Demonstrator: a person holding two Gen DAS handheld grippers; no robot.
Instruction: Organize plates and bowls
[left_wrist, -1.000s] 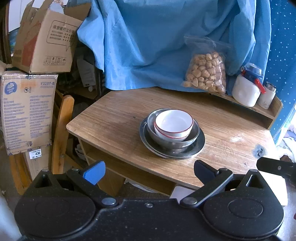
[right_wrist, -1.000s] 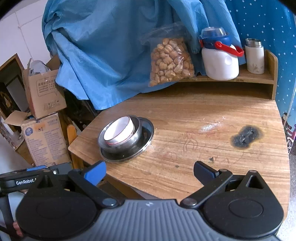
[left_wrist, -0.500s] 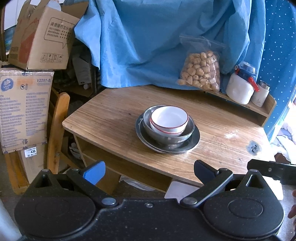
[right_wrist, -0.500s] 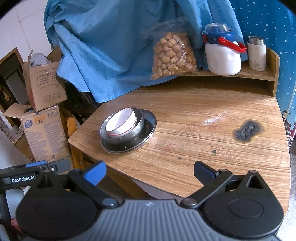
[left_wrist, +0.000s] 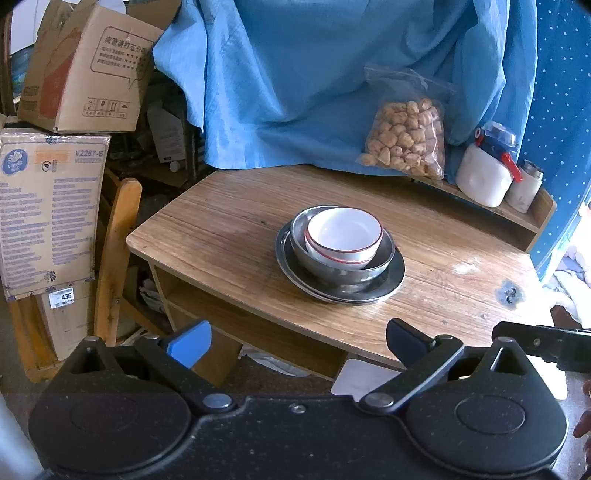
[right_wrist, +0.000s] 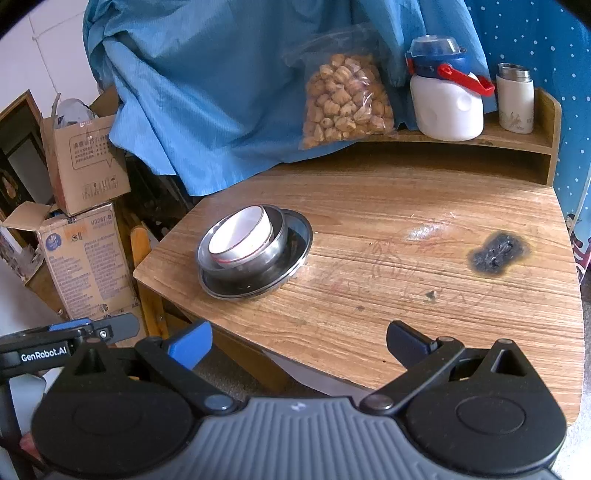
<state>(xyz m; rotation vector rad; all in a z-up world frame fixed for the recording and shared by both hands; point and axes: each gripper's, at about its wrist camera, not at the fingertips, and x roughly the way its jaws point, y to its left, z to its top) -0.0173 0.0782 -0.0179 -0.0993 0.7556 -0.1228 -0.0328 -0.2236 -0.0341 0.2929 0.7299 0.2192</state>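
Note:
A white bowl with a red rim (left_wrist: 344, 236) sits inside a steel bowl (left_wrist: 382, 254), which sits on a steel plate (left_wrist: 393, 278) in the middle of the wooden table (left_wrist: 221, 229). The same stack shows in the right wrist view: white bowl (right_wrist: 240, 238), steel bowl (right_wrist: 279, 236), plate (right_wrist: 299, 243). My left gripper (left_wrist: 298, 338) is open and empty, held off the table's near edge. My right gripper (right_wrist: 298, 339) is open and empty over the near edge, right of the stack.
A bag of snacks (right_wrist: 345, 99), a white jug with blue lid (right_wrist: 447, 99) and a small flask (right_wrist: 514, 99) stand on the back shelf. Blue cloth (left_wrist: 314, 74) hangs behind. Cardboard boxes (left_wrist: 48, 206) and a wooden chair (left_wrist: 118, 240) stand left of the table. A burn mark (right_wrist: 496, 253) is on the tabletop.
Both grippers have drawn back slightly from the table; the stack looks a little farther off and higher in the left wrist view. The bowls and plate have not moved.

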